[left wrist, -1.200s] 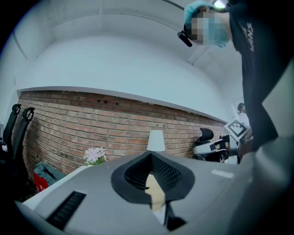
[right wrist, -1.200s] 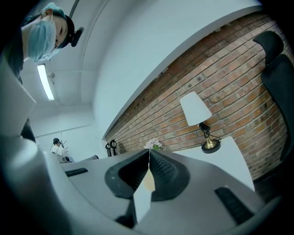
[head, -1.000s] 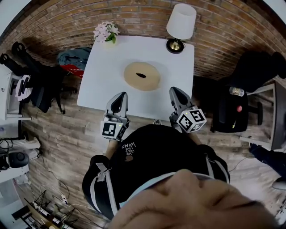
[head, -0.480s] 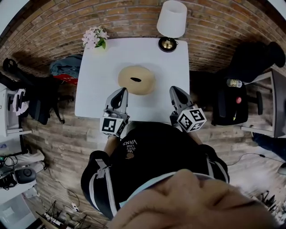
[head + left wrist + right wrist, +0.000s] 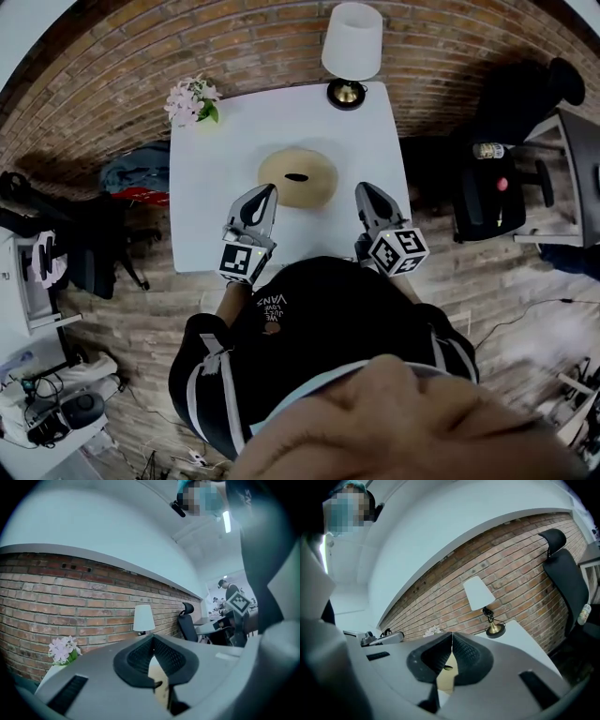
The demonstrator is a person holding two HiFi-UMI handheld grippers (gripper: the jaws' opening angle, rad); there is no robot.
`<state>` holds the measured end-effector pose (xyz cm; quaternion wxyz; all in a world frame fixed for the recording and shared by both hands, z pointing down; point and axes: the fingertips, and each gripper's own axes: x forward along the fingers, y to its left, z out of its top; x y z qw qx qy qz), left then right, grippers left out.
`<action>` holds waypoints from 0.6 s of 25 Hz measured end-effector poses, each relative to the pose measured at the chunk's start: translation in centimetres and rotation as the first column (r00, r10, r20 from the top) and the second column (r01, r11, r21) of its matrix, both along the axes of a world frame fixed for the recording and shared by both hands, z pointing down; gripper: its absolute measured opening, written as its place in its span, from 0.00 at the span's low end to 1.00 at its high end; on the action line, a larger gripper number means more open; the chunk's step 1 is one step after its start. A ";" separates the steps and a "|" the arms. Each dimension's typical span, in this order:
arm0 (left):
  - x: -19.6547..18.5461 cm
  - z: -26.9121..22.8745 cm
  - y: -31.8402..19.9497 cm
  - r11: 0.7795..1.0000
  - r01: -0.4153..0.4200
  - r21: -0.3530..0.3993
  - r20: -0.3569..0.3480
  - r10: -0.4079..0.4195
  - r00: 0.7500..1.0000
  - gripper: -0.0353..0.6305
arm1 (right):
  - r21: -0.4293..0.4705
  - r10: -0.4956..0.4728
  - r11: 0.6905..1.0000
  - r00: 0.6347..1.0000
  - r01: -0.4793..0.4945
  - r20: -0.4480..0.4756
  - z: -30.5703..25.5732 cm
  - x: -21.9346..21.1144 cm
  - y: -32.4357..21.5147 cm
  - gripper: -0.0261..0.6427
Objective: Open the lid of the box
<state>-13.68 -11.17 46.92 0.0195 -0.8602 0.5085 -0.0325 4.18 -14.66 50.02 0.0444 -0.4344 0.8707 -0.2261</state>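
The person's black top (image 5: 328,300) bears a white VANS logo (image 5: 270,306), upside down

The box (image 5: 298,176) sits centrally on the table (image 5: 202,216), lamp (image 5: 352,42) and flowers (image 5: 190,99) behind it.

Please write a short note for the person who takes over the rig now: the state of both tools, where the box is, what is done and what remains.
Left tool: shut, empty, at the box's near left.
Right tool: shut, empty, to the box's right.
Box: round, tan, on the white table, between the tools and slightly ahead. Its lid is still on.
Done: nothing yet; neither tool seems to touch the box.
Left: open a tool, grip the lid, lift it off.
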 end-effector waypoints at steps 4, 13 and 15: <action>-0.4 0.4 -0.6 0.998 -0.059 -0.007 0.020 0.059 0.998 0.07 | 0.003 0.045 0.999 0.999 -0.045 -0.010 0.3 -0.7 0.2 0.04; 0.4 1.7 -2.0 0.983 -0.181 -0.032 0.091 0.183 0.979 0.07 | -0.021 0.116 0.993 0.992 -0.117 -0.048 2.5 -1.3 1.0 0.04; 0.7 2.0 -2.4 0.978 -0.206 -0.039 0.127 0.209 0.970 0.07 | -0.024 0.128 0.991 0.990 -0.129 -0.060 3.1 -1.3 1.0 0.04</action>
